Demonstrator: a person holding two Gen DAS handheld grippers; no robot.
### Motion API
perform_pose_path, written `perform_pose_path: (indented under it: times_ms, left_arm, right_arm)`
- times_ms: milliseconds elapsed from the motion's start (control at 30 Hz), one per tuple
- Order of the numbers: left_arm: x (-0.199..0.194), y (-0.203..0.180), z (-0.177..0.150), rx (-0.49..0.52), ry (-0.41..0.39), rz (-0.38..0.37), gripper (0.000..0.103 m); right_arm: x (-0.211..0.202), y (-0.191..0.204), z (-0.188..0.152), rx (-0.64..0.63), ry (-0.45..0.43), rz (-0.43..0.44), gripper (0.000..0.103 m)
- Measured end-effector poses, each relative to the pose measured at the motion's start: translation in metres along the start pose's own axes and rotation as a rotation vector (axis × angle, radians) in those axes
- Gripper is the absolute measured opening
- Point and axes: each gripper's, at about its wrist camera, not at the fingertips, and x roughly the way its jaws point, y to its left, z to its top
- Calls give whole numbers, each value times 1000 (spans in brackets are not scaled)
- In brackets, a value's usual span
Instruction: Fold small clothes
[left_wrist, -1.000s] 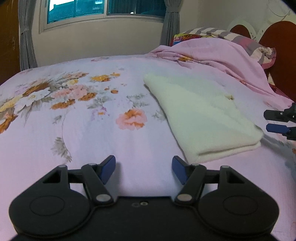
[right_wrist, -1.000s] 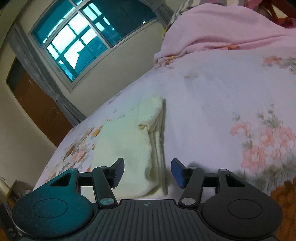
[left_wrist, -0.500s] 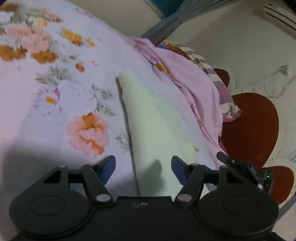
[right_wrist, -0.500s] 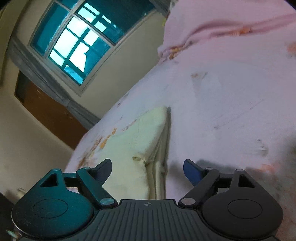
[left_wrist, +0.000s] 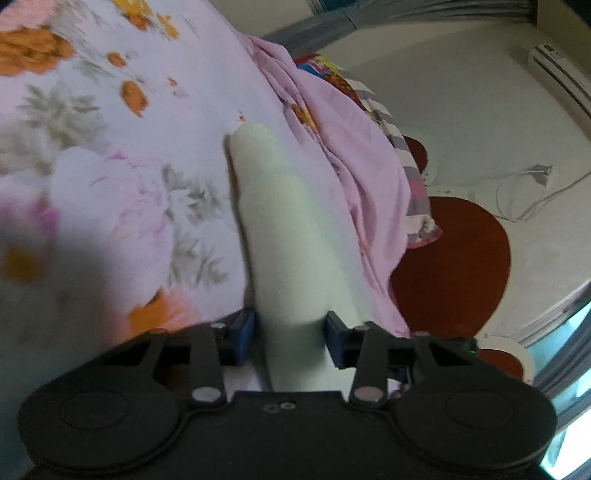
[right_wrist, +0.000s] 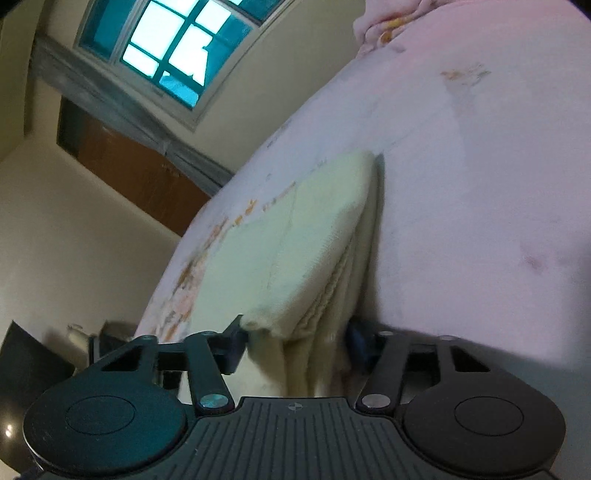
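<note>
One cream folded garment (left_wrist: 284, 236) lies on the floral bedsheet (left_wrist: 110, 184), reaching straight ahead from the left gripper (left_wrist: 290, 332) with its near end between the closing jaws, the blue pads (left_wrist: 243, 330) at or just off its sides, contact not clear. The right gripper (right_wrist: 295, 345) has the stacked edge (right_wrist: 332, 295) of the same garment between its own closing jaws, both pads apparently touching. Soft, light, thick knit, probably floppy and compressible; best taken by pinching the whole layered stack at an end so layers don't slide. Count: one garment, two grippers, one rumpled pink blanket (left_wrist: 351, 158) beyond.
</note>
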Motion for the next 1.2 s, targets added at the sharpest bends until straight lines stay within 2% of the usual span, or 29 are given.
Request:
perform_pose_path:
  times_ms: [100,267,333,367,433,500,667,900,967,1067,1200]
  left_arm:
    - [12,0,8,11,17,-16,41]
    - [23,-4,13,12,5,-12,42]
    - [22,-8,9,36,-10,10,37]
    - [19,-14,7,57,-22,32,35]
    - [10,-29,1,103,-49,49,32]
    - [-5,-48,-5,142,-80,42,31]
    - [-69,-115,-29,235,-163,-26,31]
    - [-174,-220,-71,432,-234,-24,31]
    - [-199,-242,-86,495,-241,-7,32]
    - [-217,-247,-93,522,-236,24,32]
    - [-214,-218,-83,475,-235,68,32]
  right_arm:
    - [12,-6,10,13,8,39,56]
    - [26,-2,16,-15,27,29,56]
    - [26,3,13,-57,18,14,37]
    - [23,6,8,-63,17,7,32]
    - [11,28,0,-111,-30,-14,29]
    - [-5,52,-8,-161,-66,-5,29]
    - [-63,120,-27,-241,-147,84,29]
    - [-119,250,-69,-416,-184,174,29]
    - [-131,273,-85,-445,-187,200,29]
    - [-126,288,-101,-465,-177,222,29]
    - [-89,278,-101,-401,-141,219,29]
